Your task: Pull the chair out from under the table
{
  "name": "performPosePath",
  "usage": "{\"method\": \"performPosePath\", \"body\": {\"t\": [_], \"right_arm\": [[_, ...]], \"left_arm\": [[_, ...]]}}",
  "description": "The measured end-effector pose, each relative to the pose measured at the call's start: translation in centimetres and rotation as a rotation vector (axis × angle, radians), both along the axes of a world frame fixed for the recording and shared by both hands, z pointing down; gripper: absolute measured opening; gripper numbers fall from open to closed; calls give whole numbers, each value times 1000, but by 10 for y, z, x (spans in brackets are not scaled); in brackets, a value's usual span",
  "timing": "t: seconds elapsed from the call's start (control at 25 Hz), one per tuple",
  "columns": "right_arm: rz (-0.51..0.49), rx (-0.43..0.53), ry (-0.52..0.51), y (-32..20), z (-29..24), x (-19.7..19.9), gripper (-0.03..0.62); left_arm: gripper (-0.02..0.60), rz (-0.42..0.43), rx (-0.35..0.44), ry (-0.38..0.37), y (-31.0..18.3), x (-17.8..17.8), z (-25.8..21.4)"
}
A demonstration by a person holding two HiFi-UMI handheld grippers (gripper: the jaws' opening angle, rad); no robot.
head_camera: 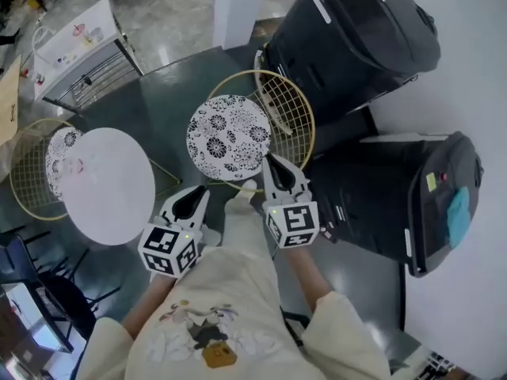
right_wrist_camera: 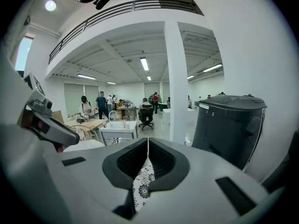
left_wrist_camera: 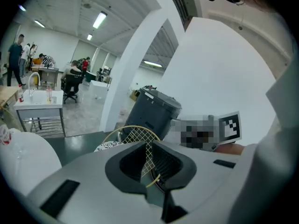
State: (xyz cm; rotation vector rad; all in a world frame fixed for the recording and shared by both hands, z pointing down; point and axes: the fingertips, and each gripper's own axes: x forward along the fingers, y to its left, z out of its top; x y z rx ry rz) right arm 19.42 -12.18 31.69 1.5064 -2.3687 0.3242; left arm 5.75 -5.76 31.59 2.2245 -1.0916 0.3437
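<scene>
**Chair stands clear, both grippers empty**

The gold wire-backed chair with the round black-and-white floral seat stands on the dark green floor, apart from the round white counter. Its whole seat is in the open. The curved wire back faces the two tall black plastic bins on the right, so the seat's open side is turned toward the person. Judged from this, the pull looks complete: no part of this chair sits beneath the counter top.

A second chair of the same make is at the counter's far left, its patterned seat partly under the white top. It is probably not the one being worked on, since neither gripper is near it.

The left gripper and right gripper hover side by side close to the person's cream-sleeved chest, at the near edge of the seat and touching nothing. Each is clenched with its tips together and nothing between them. The left gripper view shows only the wire back through the slit below the tips, and the right gripper view shows only the floral seat, both well beyond the jaws. Held in and empty like this, they suggest the chair is left to stand by itself.
</scene>
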Motion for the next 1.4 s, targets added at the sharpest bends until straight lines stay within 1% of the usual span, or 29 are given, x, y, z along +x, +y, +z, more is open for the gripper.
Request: {"method": "performPosePath", "body": {"t": [0.12, 0.2, 0.32, 0.44, 0.56, 0.68, 0.8, 0.96, 1.04, 1.12, 1.2, 1.4], "right_arm": [[-46, 24, 29, 18, -23, -54, 15], [-46, 29, -3, 35, -32, -76, 15], [-24, 55, -57, 65, -37, -90, 12], [-31, 76, -98, 93, -39, -106, 11], [-44, 48, -130, 116, -35, -124, 11], [-24, 11, -181, 133, -29, -137, 9], [-18, 13, -216, 131, -40, -151, 11], [-79, 27, -222, 111, -62, -176, 11], [-90, 16, -209, 108, -73, -185, 10], [-81, -23, -192, 113, -86, -187, 11], [-71, -31, -186, 108, -95, -191, 11], [-61, 24, -198, 101, -84, -210, 11]], "left_arm": [[46, -3, 36, 25, 10, -33, -29], [46, 13, 54, 32, 23, -46, -39], [46, 43, 73, 39, 49, -50, -39], [46, 41, 87, 41, 75, -54, -34], [46, 48, 78, 33, 88, -60, -27], [46, 72, 57, 19, 92, -64, -24], [46, 81, 70, 7, 80, -67, -33], [46, 86, 88, 2, 54, -65, -50], [46, 96, 78, 9, 48, -66, -62], [43, 103, 47, 27, 50, -68, -76], [43, 107, 41, 35, 48, -74, -83], [43, 118, 85, 19, 45, -95, -72]]}}
